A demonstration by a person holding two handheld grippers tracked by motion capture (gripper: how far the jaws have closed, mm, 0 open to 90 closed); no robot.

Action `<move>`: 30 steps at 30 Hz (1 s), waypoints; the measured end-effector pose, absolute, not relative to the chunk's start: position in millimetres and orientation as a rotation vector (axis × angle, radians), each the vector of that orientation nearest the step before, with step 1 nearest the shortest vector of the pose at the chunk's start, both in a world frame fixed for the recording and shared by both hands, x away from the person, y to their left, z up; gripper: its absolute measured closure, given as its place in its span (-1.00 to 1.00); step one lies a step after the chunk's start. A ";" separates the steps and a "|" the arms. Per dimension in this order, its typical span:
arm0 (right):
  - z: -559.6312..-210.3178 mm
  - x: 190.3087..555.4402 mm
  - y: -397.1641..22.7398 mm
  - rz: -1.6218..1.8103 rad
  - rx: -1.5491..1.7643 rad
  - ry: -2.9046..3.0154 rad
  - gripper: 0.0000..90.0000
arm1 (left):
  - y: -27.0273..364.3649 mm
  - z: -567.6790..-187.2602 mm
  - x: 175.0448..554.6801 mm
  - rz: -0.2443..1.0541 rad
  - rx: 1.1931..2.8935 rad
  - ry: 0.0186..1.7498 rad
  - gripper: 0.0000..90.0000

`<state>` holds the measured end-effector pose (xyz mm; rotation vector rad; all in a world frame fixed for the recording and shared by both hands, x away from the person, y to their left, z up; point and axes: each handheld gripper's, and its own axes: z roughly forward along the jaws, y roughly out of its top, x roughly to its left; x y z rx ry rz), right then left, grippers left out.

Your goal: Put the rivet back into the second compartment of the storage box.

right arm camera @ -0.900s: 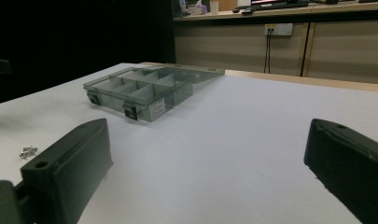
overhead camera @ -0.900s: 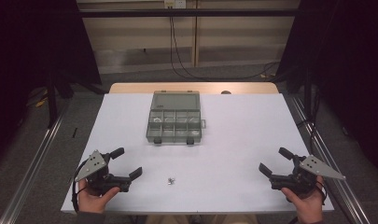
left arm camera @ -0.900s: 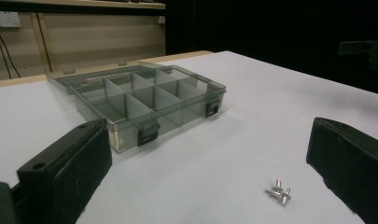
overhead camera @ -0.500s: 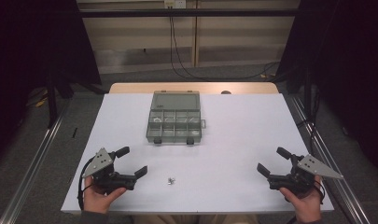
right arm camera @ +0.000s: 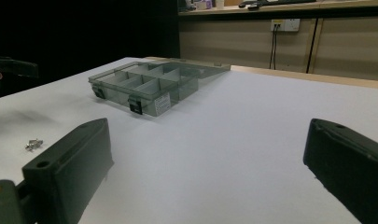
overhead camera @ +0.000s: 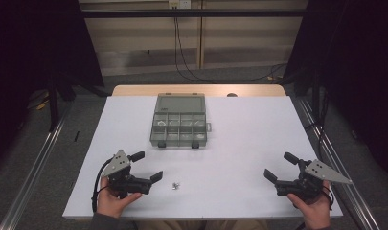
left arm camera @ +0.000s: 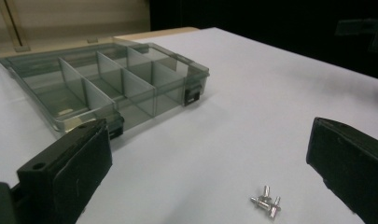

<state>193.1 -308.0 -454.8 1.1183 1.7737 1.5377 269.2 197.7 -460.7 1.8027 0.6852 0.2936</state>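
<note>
On the white table [overhead camera: 239,143] the left gripper [overhead camera: 147,166] sits near the front edge, held low in the person's left hand [overhead camera: 112,201]. Its jaws stand wide apart with nothing between the pads. Just beside its lower jaw, toward the middle of the table, lies a small cluster of metal screws [overhead camera: 176,185] — loose on the bare surface, touching neither jaw. In the left gripper view the screws [left arm camera: 266,203] lie between the two black jaws but low and nearer the right-hand one, clear of both.

The right gripper [overhead camera: 281,166] rests near the front right corner of the table, held in the right hand [overhead camera: 316,208]. Its jaws are spread wide too and hold nothing. It is well apart from the screws, which appear at the far left of the right gripper view [right arm camera: 33,144], small and beyond its left jaw.

Farther back, near the middle of the table, sits a grey see-through parts box [overhead camera: 179,128] with its lid laid flat open behind it. Dividers split it into small compartments — what lies in them is too small to tell. Two dark latches hang on its front wall.
</note>
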 end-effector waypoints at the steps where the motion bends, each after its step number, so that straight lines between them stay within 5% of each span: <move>1: -454.8 192.3 -308.5 1.536 1.119 1.774 -0.98 | 195.4 -461.8 270.0 0.290 1.816 0.679 -0.99; 8: -455.2 189.0 -309.9 1.531 1.122 1.773 -0.98 | 185.6 -466.9 273.3 0.241 1.887 0.651 -0.84; 30: -455.4 186.8 -309.5 1.525 1.116 1.788 -0.97 | 160.5 -473.6 262.1 0.142 2.122 0.642 0.32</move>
